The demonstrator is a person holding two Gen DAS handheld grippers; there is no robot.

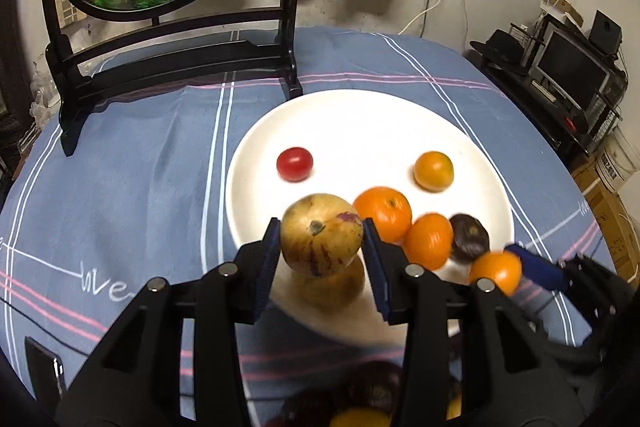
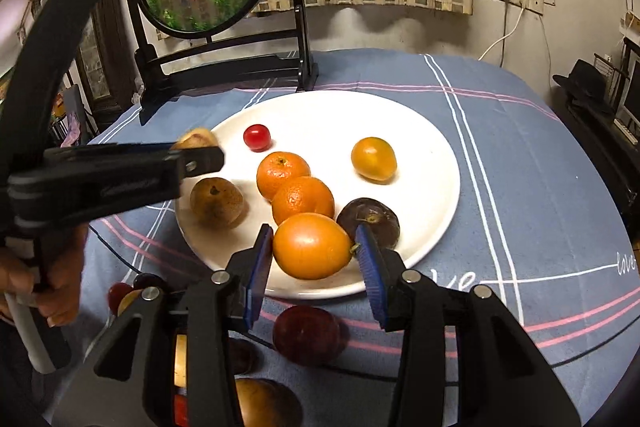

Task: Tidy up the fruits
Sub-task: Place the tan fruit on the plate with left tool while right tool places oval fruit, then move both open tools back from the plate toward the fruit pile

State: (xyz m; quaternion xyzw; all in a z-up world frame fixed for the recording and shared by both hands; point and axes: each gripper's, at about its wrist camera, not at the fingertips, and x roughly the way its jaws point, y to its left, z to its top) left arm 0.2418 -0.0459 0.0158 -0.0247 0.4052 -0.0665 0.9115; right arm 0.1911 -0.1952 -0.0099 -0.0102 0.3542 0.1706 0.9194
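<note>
The left wrist view shows the left gripper [image 1: 322, 239] with a pale yellow fruit with purple streaks [image 1: 321, 233] between its two blue pads, the stem end turned toward the camera; the pads sit at both sides of the fruit and seem to touch it, so it looks clamped, above the near edge of the white plate [image 1: 360, 123]. Only the right wrist view shows that a second brownish fruit [image 2: 216, 202] lies on the plate under that gripper, and that a hand [image 2: 52, 291] holds the left tool's handle at the left edge. The right wrist view shows the right gripper [image 2: 312, 255] with an orange oval fruit [image 2: 311, 245] between its pads, long axis running across from pad to pad, a small stem end at the right pad; it looks held, over the near part of the plate. On the plate also lie a red cherry tomato [image 2: 257, 137], two mandarins [image 2: 283, 174], a yellow-orange fruit [image 2: 373, 159] and a dark purple fruit [image 2: 370, 219]. Both grippers point forward and downward. More fruits, among them a dark red fruit [image 2: 308, 335], lie on the blue tablecloth [image 2: 520, 155] near the camera.
</note>
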